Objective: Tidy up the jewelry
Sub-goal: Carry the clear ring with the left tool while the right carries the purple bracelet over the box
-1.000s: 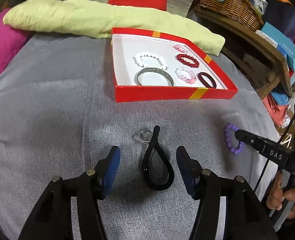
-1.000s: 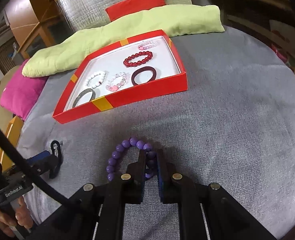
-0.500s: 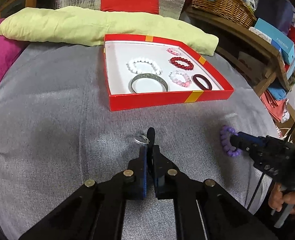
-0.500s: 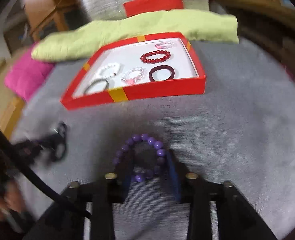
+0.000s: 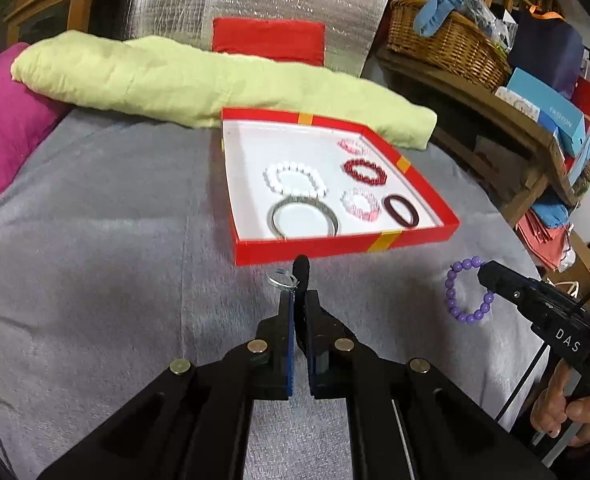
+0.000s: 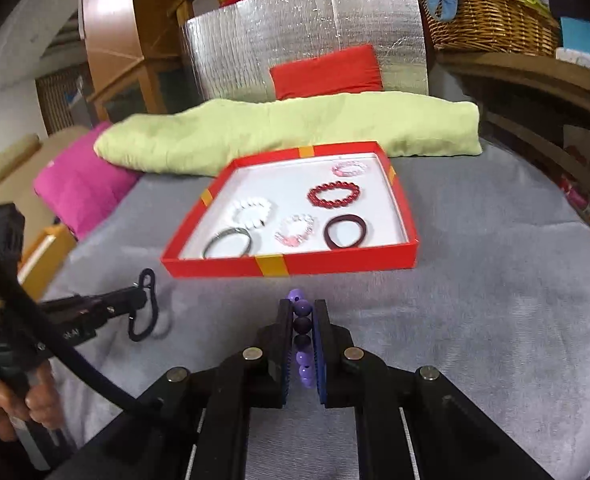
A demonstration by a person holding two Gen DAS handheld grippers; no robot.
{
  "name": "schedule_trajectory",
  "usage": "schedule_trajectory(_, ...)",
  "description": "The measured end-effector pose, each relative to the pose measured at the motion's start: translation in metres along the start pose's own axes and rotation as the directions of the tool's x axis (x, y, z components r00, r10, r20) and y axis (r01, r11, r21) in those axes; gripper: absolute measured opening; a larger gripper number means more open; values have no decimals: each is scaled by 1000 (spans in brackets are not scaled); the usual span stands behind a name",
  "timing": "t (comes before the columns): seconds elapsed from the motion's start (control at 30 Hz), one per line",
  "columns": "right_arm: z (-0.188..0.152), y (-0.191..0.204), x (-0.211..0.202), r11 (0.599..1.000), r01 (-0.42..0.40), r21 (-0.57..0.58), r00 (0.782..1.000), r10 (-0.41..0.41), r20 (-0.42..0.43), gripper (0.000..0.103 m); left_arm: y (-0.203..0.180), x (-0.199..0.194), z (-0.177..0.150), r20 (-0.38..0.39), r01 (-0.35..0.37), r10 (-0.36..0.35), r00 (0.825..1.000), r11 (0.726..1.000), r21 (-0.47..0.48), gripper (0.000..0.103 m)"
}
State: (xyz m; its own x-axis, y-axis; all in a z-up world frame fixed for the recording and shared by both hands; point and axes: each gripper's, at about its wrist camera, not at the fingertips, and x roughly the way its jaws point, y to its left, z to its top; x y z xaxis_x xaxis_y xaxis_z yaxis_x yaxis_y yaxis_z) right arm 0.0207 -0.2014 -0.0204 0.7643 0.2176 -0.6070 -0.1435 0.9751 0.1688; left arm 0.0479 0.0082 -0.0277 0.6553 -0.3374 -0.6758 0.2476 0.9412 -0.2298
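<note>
Purple bead bracelet (image 6: 301,332) and black hair tie (image 5: 301,276) hang clamped in your right gripper (image 6: 303,320) and left gripper (image 5: 299,300), just before the red box (image 5: 335,242); clear its near wall, then release.

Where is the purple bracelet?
The purple bracelet is pinched between the right gripper's fingers, in front of the red box.

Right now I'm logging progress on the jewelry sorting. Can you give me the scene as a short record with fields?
surface: grey cloth
box: red box, open, white inside
in box: six pieces, among them white beads, red beads, bangle
left tool: shut on black hair tie with a ring
right tool: shut on purple beads
</note>
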Motion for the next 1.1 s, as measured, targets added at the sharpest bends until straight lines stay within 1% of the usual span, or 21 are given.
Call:
schedule_trajectory(0.1, 8, 0, 3, 999, -23, 26, 1000, 23, 2, 10, -2, -3, 3, 21, -6, 6, 1000, 1000, 11, 5)
schedule_trajectory(0.4, 45, 0, 16, 988, -114, 102, 993, 112, 23, 11, -11, 1, 10, 26, -5, 4, 1000, 999, 51, 5)
schedule_trajectory(0.5, 60, 1, 26, 984, -132, 119, 991, 129, 29, 11, -10, 3, 17, 28, 13, -14, 1000, 999, 43, 5)
schedule_trajectory(0.57, 70, 1, 35, 981, -145, 127, 989, 142, 30, 11, -9, 5, 28, 30, 31, -32, 999, 999, 39, 5)
schedule_trajectory(0.67, 89, 1, 54, 976, -169, 137, 986, 168, 14, 11, -10, 10, 52, 49, 33, -36, 998, 998, 52, 5)
schedule_trajectory(0.8, 113, -4, 82, 970, -179, 166, 983, 182, -5, 11, -8, 30, 87, 46, 44, -48, 998, 996, 73, 5)
schedule_trajectory(0.97, 142, -22, 124, 952, -187, 240, 979, 201, -35, 11, -4, 72, 133, -2, 57, -57, 998, 994, 97, 5)
schedule_trajectory(1.1, 154, -38, 162, 924, -193, 330, 972, 225, -62, 11, -1, 106, 151, -50, 64, -59, 997, 993, 95, 5)
